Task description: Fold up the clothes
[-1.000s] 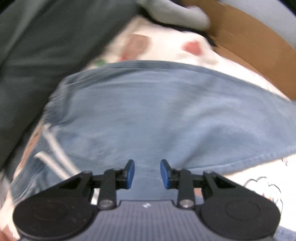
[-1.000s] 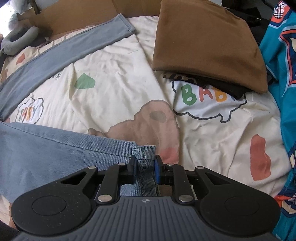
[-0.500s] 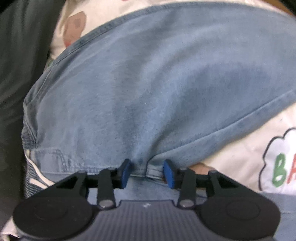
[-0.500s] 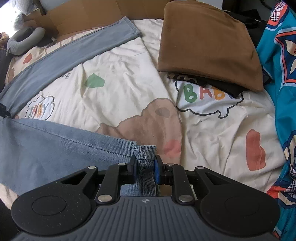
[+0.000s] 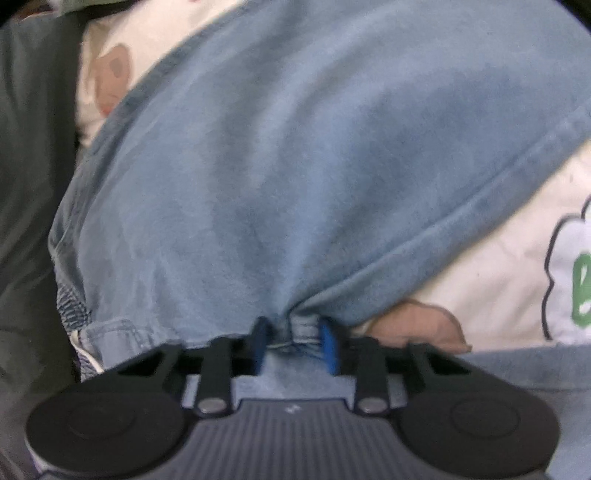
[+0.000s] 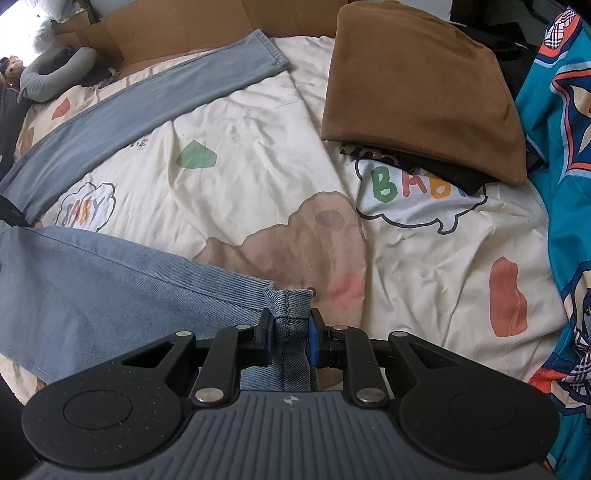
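Observation:
Light blue jeans [image 5: 295, 155] lie spread on a cartoon-print bed sheet [image 6: 258, 155]. My left gripper [image 5: 293, 339] is shut on a bunched edge of the jeans near the waistband, and the cloth fills most of the left wrist view. My right gripper [image 6: 290, 332] is shut on the hem of a jeans leg [image 6: 110, 288], which runs off to the left across the sheet.
A folded brown garment [image 6: 417, 85] sits on darker folded clothes at the back right. Grey-blue trousers [image 6: 140, 110] lie stretched along the back left. Cardboard [image 6: 177, 29] lines the far edge, a teal patterned cloth [image 6: 565, 184] lies on the right and a dark garment [image 5: 26, 184] beside the jeans.
My left gripper moved in onto the jeans and closed on a bunch of denim. My right gripper kept its hold on the hem and shifted only slightly.

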`<state>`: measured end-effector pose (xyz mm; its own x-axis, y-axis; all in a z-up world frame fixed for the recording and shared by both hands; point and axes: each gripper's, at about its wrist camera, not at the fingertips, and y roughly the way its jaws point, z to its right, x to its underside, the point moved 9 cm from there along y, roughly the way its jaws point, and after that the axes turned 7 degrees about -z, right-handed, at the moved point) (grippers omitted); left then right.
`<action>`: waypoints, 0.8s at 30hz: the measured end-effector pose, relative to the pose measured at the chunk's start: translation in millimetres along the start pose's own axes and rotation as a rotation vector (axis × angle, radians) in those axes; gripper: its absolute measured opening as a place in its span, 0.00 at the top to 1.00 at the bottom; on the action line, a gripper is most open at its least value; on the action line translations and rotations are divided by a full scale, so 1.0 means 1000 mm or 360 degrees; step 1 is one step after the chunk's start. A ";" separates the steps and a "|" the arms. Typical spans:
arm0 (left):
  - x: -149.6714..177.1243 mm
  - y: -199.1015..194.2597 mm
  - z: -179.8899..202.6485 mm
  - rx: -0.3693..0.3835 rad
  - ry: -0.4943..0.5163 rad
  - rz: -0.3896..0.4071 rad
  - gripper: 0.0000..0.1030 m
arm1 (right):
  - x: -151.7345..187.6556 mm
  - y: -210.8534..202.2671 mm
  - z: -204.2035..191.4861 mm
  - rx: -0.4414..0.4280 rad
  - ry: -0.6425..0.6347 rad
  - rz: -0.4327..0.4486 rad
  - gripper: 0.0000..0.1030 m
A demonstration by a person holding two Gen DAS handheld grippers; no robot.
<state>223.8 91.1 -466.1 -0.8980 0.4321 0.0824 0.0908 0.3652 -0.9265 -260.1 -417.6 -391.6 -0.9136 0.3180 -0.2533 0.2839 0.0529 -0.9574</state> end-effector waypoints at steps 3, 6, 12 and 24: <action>0.003 -0.009 -0.014 0.0088 -0.0143 0.0052 0.80 | -0.001 -0.003 0.000 -0.0011 0.0014 0.0007 0.83; 0.009 -0.013 -0.026 0.0194 -0.0256 0.0100 0.81 | -0.002 -0.008 0.000 -0.0011 0.0024 0.0021 0.83; 0.013 -0.016 -0.044 0.0439 -0.0537 0.0206 0.74 | -0.004 0.008 0.004 0.0038 0.0014 -0.0008 0.83; 0.015 -0.035 -0.025 0.0634 -0.0418 0.0336 0.84 | -0.017 0.078 0.021 0.0104 0.0074 -0.0115 0.83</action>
<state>218.4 105.3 -423.2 -0.9603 0.2221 -0.1687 0.1564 -0.0717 -0.9851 -228.7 -438.7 -465.0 -0.9162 0.3590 -0.1782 0.1968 0.0156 -0.9803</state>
